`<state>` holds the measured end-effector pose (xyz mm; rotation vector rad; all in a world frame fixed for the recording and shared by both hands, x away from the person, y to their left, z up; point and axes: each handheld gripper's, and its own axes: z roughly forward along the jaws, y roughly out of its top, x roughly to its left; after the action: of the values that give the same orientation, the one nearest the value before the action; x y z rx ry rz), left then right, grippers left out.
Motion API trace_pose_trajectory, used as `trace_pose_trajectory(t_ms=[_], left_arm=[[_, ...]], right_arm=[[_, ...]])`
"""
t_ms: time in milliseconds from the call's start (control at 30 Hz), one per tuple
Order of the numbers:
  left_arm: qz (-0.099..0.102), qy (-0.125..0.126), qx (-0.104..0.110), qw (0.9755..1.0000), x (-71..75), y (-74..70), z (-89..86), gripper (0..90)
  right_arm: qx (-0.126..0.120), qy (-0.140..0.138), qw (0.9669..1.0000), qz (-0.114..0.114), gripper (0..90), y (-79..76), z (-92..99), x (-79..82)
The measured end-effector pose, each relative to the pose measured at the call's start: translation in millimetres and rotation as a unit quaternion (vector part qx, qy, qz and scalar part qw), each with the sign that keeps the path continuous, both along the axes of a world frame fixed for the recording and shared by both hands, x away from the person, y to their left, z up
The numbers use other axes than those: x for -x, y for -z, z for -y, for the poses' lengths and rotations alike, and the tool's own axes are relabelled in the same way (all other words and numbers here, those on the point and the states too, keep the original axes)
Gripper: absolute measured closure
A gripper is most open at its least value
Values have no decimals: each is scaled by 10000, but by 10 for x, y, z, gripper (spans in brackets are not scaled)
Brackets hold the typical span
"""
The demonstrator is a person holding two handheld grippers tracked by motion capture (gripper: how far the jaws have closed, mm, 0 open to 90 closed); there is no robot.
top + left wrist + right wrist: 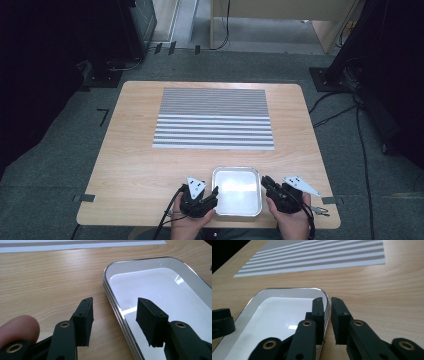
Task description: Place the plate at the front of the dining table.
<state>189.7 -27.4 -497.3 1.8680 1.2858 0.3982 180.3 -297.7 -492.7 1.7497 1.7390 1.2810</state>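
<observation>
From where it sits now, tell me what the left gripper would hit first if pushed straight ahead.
Probably the metal tray. The left gripper stands open with the tray's near rim between its jaws, so one jaw would slide over the tray's inside, the other along the wooden table. How high it hangs is unclear.

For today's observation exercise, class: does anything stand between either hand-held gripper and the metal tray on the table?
Nothing visible does. The left hand-held gripper is open astride the tray's left rim. The right hand-held gripper has its jaws close around the right rim. The tray looks empty, and the striped mat lies farther back.
</observation>
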Motion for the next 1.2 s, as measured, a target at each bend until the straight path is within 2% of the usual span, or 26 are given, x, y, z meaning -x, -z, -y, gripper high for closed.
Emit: trace_pose_trajectory(t_ms=[33,133,300,500,633,700,767,967,1100,1200], left_arm=[[-4,2,-1,10000,8,14,18,510],[7,30,-17,10000,20,25,35,543],[80,91,-121,9999,58,39,73,651],[73,74,-138,9999,88,41,75,711],[-8,79,-48,10000,82,45,63,770],[-18,83,-12,10000,76,44,51,794],[-5,77,-30,10000,81,43,54,798],[12,-15,-10,10000,93,49,66,811],[85,-108,12,9999,114,57,79,822],[109,-136,25,9998,117,56,78,828]], right_arm=[[-45,-34,9999,-106,845,12,-16,-1],[-105,-65,9998,-183,854,23,-27,1],[-10,5,9994,-360,871,53,-36,-12],[-20,47,9992,-389,870,63,-39,-9],[-86,42,9992,-400,865,60,-53,0],[-17,0,9991,-427,864,67,-96,4],[73,21,9988,-483,866,79,-118,1],[51,100,9988,-479,874,84,-124,-3],[236,198,9986,-431,888,77,-174,12],[265,243,9984,-434,892,74,-188,16]])
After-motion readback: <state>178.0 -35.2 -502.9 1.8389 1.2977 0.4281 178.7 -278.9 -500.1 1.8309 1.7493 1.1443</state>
